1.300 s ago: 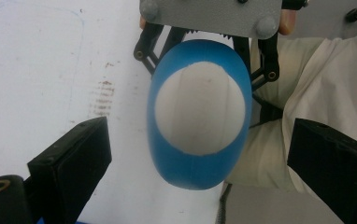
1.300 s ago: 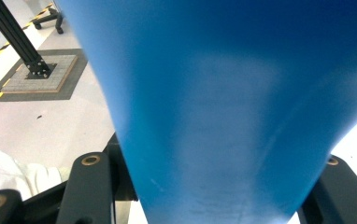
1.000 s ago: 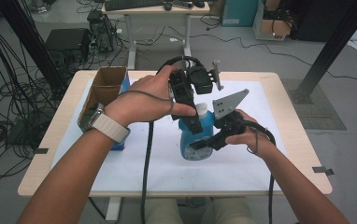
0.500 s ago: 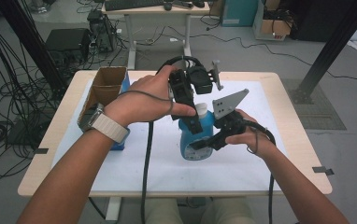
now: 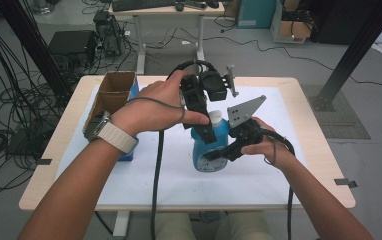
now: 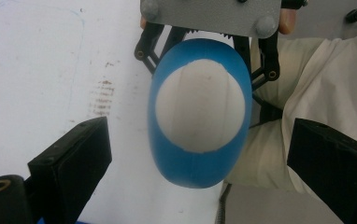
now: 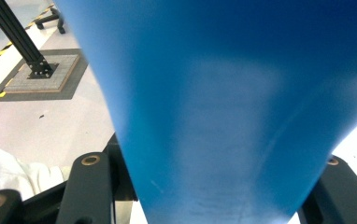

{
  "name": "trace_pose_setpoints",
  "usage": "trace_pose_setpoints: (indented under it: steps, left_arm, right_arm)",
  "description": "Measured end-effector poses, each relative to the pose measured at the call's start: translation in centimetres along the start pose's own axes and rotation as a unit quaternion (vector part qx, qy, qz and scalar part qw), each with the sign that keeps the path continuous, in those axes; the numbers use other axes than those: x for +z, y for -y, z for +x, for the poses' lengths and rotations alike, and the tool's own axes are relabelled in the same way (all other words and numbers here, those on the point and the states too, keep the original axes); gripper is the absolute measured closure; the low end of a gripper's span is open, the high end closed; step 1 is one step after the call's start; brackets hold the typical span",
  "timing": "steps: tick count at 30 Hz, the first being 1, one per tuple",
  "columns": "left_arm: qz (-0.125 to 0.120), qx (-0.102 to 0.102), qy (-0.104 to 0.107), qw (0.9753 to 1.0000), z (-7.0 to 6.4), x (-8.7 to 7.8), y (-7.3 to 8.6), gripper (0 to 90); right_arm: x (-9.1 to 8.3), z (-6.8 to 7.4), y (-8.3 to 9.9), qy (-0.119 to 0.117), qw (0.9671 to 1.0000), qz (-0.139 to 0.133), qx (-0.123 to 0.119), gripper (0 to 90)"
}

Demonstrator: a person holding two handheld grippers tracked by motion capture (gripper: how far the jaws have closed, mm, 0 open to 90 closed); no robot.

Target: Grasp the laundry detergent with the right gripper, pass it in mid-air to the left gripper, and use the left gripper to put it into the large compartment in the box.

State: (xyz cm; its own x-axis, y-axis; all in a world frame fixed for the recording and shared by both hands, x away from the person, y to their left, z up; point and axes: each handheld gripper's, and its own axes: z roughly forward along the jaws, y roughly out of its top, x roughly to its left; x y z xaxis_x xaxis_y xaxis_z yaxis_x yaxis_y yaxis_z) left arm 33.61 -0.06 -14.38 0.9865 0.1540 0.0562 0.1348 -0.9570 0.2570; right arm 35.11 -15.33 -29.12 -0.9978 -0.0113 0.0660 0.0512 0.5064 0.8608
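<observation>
Blue bottle (image 5: 214, 145), frame centre: right gripper (image 5: 226, 150) pinches its body for steadying; left gripper (image 5: 206, 131) spread above white cap (image 5: 215, 117).

The bottle (image 5: 214, 145) is standing upright at the middle of the counter (image 5: 304, 185). The left gripper (image 5: 206, 131) is hanging directly above its cap, the right gripper (image 5: 224, 150) is sitting against its right side, and the box (image 5: 111, 97) is lying well to its left.

The left gripper (image 5: 210, 131) pointed down with its jaws wide apart. The right gripper (image 5: 218, 152) squeezed tight from the side.
</observation>
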Motion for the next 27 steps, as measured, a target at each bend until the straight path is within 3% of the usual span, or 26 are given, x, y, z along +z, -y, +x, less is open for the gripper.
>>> trace_pose_setpoints:
  steps: [24, 26, 27]
  left_arm:
    - [-0.001, -0.004, -0.001, 1.0000, 0.12, 0.20, -0.02, 7.0]
    - [-0.014, -0.007, 0.002, 0.9999, 0.08, 0.44, 0.07, 7.1]
    - [0.000, -0.005, 0.002, 1.0000, 0.11, 0.24, -0.03, 7.1]
  right_arm:
    - [0.00, -0.03, 0.05, -0.002, 1.0000, 0.000, 0.000, 43.0]
    - [0.00, -0.02, 0.05, -0.002, 1.0000, 0.000, -0.001, 43.0]
    - [0.00, 0.00, 0.04, -0.002, 1.0000, 0.000, 0.000, 43.0]
